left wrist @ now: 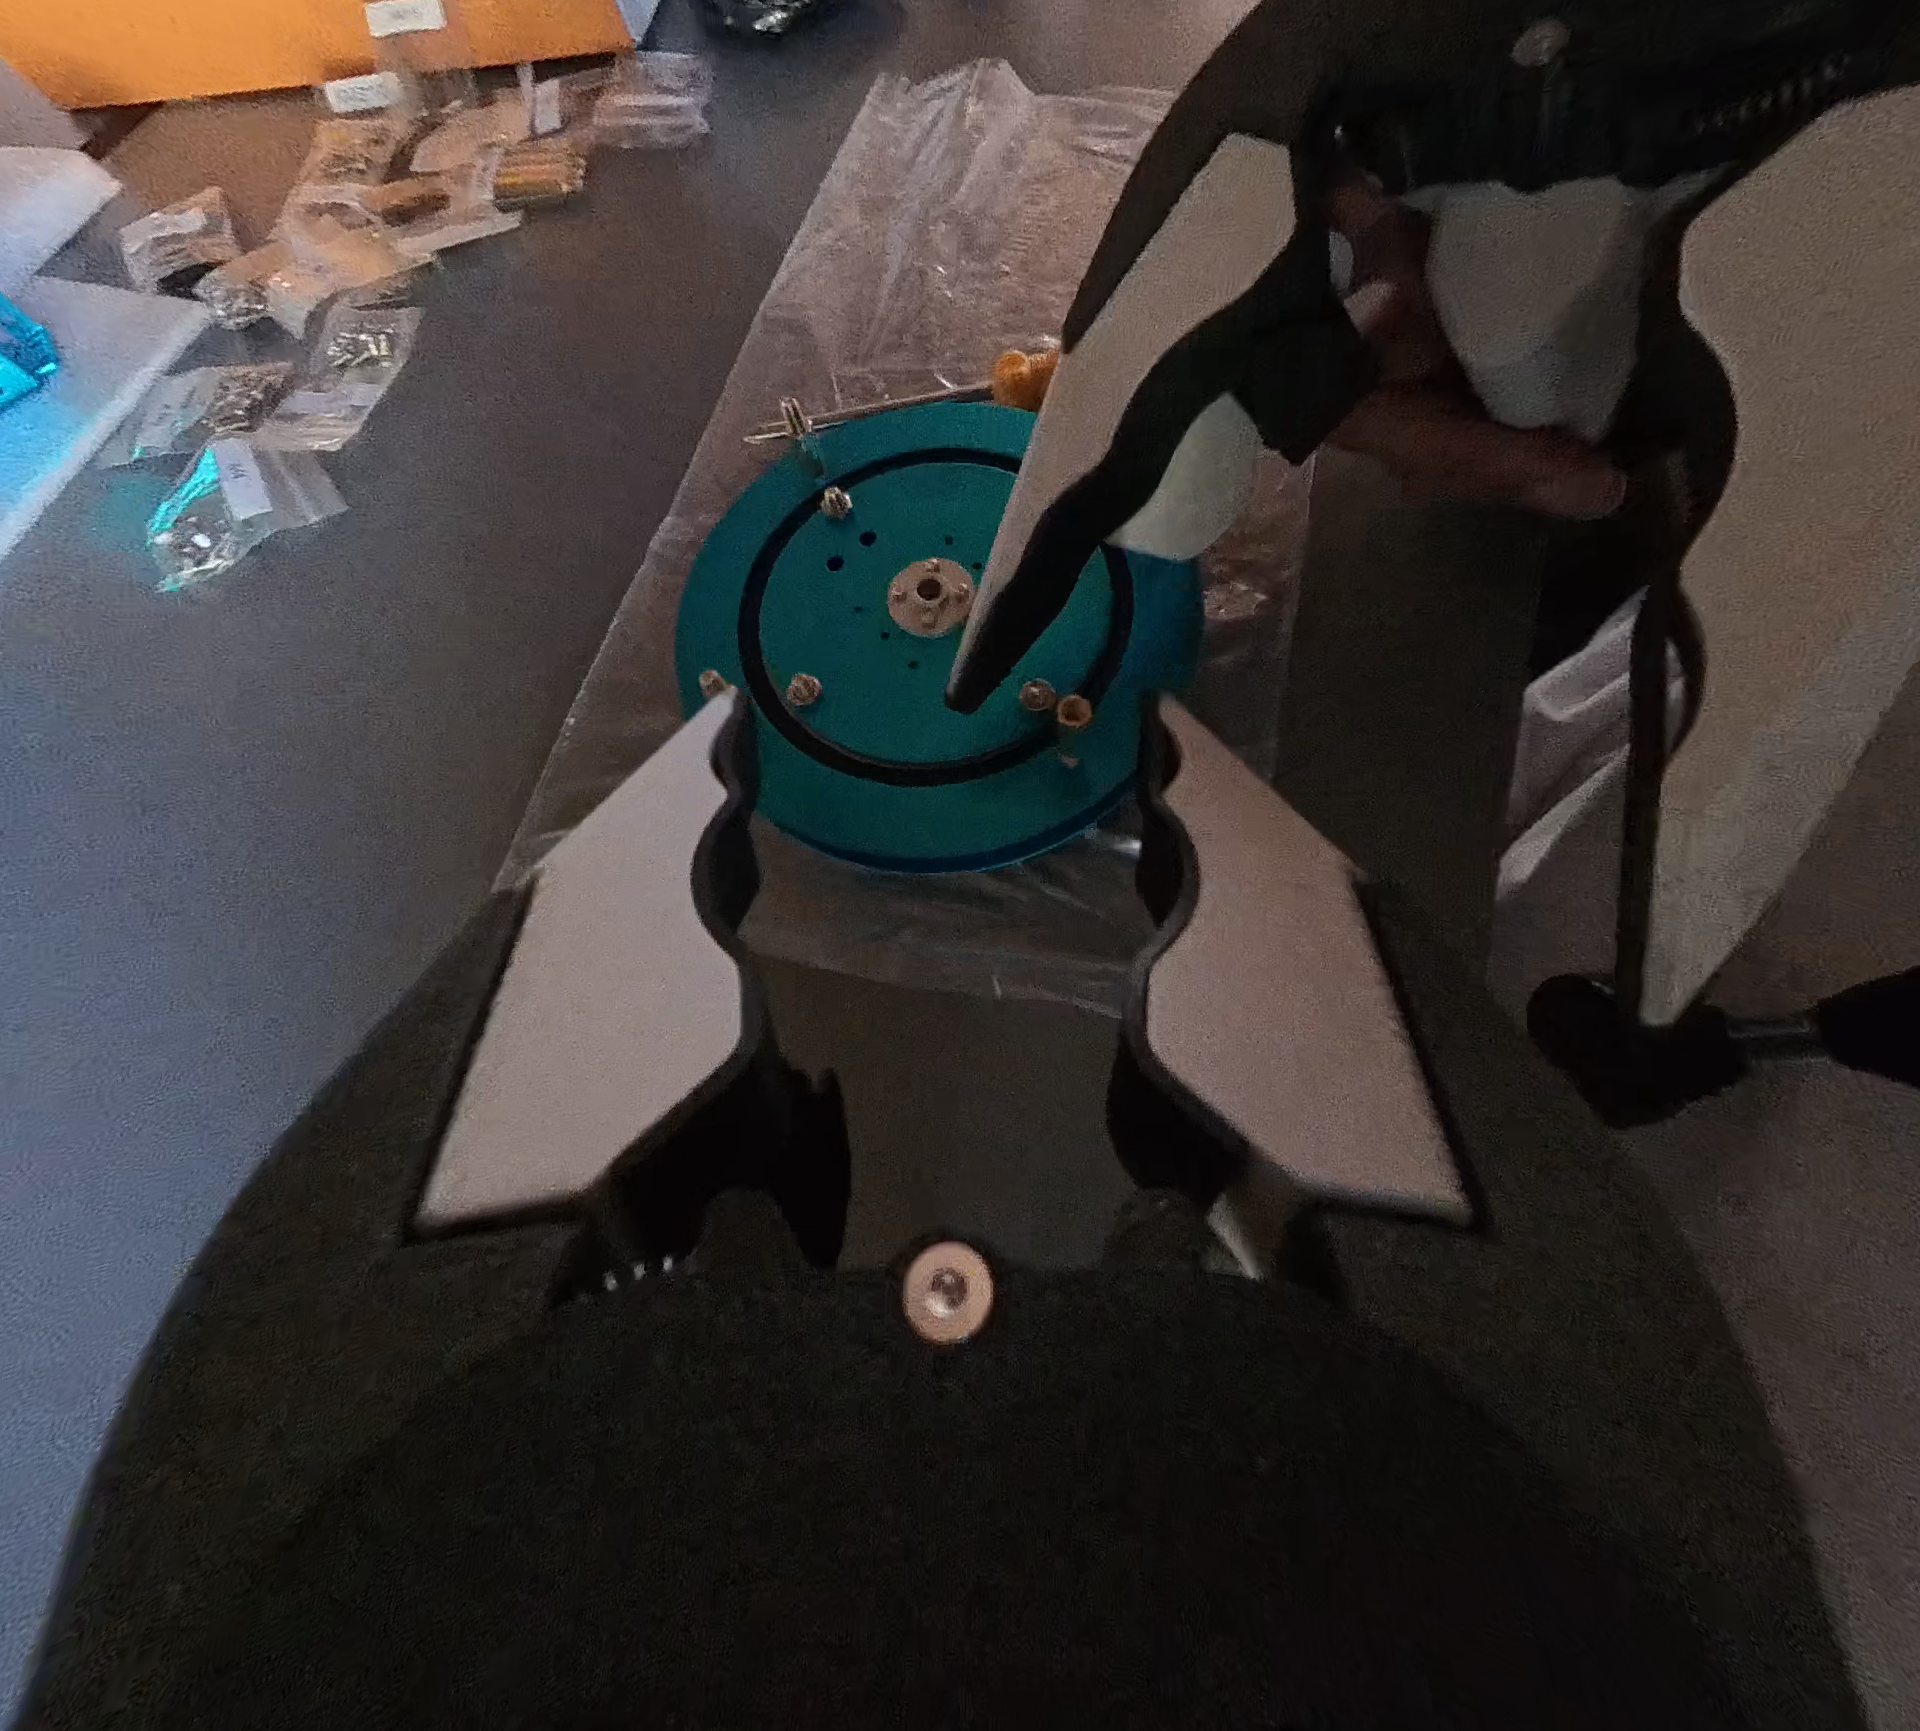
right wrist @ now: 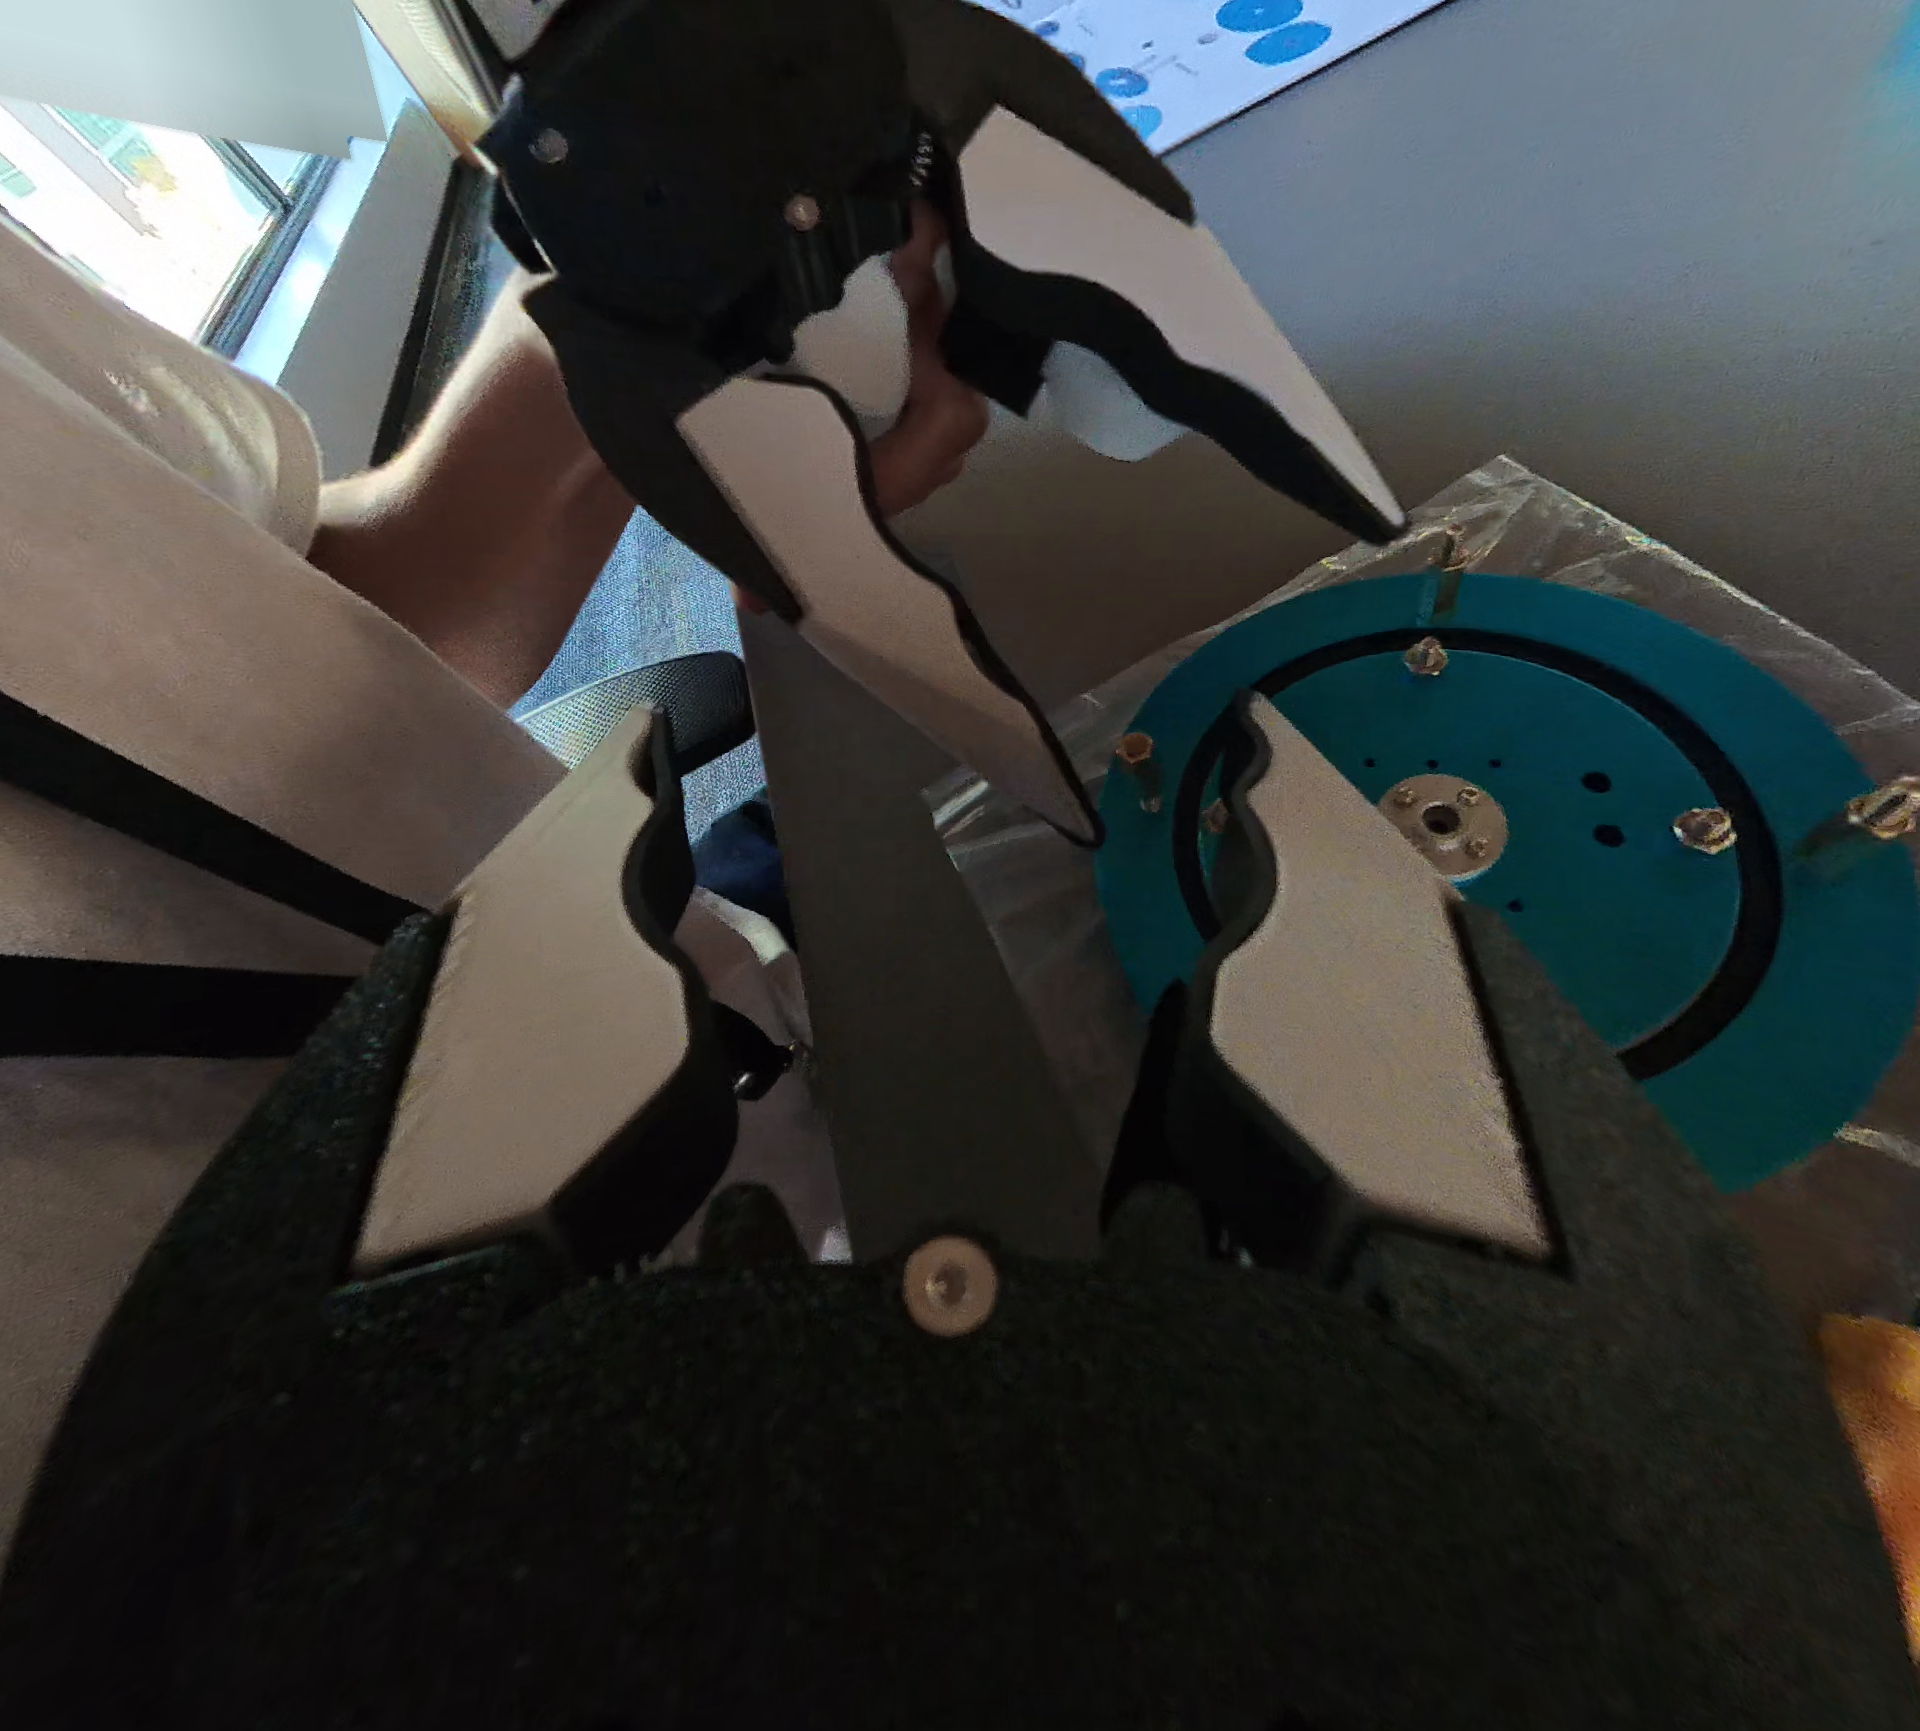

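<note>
Disc (left wrist: 914, 642), teal, lies at centre of the left wrist view on clear plastic sheet (left wrist: 935, 227); left gripper (left wrist: 945, 715) fingers apart around its near edge. Right wrist view: right gripper (right wrist: 951, 725) fingers apart, one above the disc at right.

teal disc (left wrist: 914, 663) | round plate lying flat on clear plastic sheet (left wrist: 935, 247) on grey table (left wrist: 364, 746) | black ring groove, silver centre hub (left wrist: 930, 595), small holes | brass standoffs (left wrist: 1072, 713) upright near the groove and rim
</note>
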